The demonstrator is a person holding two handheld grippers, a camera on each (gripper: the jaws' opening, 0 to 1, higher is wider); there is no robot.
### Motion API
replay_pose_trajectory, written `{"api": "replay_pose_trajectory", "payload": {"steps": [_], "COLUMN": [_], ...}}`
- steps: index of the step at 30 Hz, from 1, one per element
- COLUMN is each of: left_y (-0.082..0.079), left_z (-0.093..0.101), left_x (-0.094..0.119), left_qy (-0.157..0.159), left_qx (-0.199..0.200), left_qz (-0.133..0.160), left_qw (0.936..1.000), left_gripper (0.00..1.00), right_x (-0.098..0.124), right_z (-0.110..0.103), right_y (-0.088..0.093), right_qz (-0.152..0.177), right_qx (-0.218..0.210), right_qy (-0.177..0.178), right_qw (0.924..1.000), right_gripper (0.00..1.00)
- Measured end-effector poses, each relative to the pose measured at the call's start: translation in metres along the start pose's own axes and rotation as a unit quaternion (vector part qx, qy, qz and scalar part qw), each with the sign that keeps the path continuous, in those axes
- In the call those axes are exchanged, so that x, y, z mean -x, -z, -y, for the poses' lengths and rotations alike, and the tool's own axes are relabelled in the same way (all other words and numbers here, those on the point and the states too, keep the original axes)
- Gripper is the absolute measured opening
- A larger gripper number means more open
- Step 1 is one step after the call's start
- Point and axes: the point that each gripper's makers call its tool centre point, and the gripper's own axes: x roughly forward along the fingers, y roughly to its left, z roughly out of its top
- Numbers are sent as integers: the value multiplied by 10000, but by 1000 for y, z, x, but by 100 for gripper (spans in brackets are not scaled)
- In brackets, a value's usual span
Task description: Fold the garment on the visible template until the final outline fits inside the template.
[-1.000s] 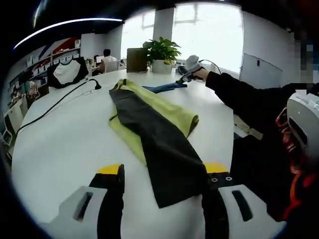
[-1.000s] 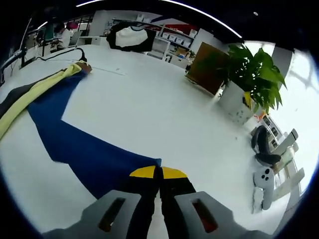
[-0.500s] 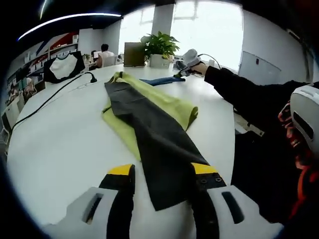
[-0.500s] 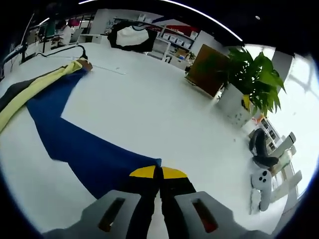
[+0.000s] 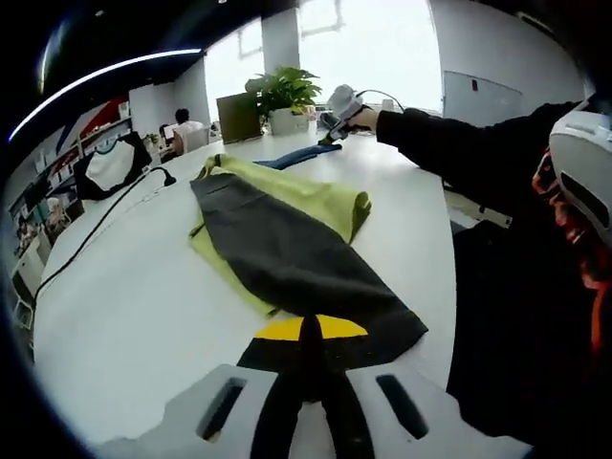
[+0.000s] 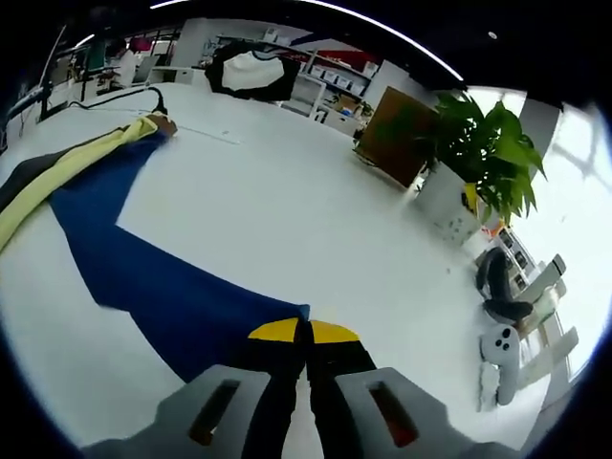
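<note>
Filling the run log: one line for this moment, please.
left gripper: shut on dark garment end | right gripper: shut on blue garment corner | table: garment unfolded

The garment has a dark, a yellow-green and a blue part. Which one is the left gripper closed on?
The dark part. The left gripper has its jaws shut on its near edge, while the yellow-green part lies beyond and the blue part is at the right gripper.

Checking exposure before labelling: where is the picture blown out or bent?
Left gripper view: window behind the plant is blown white, table edge bows. Right gripper view: right edge glares white beyond the plant, garment sharp.
</note>
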Motion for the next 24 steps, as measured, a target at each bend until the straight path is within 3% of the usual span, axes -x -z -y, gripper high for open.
{"api": "replay_pose_trajectory", "payload": {"steps": [6, 10, 14, 19, 21, 24], "left_y": [-2, -16, -22, -43, -49, -59], "left_z": [-3, -3, -8, -25, -34, -39], "left_x": [5, 12, 17, 26, 29, 33], "left_qy": [-27, -5, -103, -422, -681, -768], "left_qx": [-182, -193, -819, -591, -1078, -961], "left_qz": [39, 325, 317, 744, 758, 971], "left_qw": [9998, 9993, 9961, 9946, 9889, 9877], "left_gripper": [2, 2, 2, 2, 2, 2], "right_x": [0, 1, 1, 1, 1, -1], "right_z": [0, -1, -1, -2, -1, -2], "right_y": [0, 0, -1, -2, -1, -4], "right_qz": [62, 72, 46, -38, -154, -273], "right_qx": [-26, -26, 0, 173, 413, 1106], "right_qy": [-4, -10, 3, 70, 136, 269], "right_qw": [10000, 10000, 10000, 9998, 9989, 9931], "right_gripper": [0, 0, 0, 0, 0, 0]}}
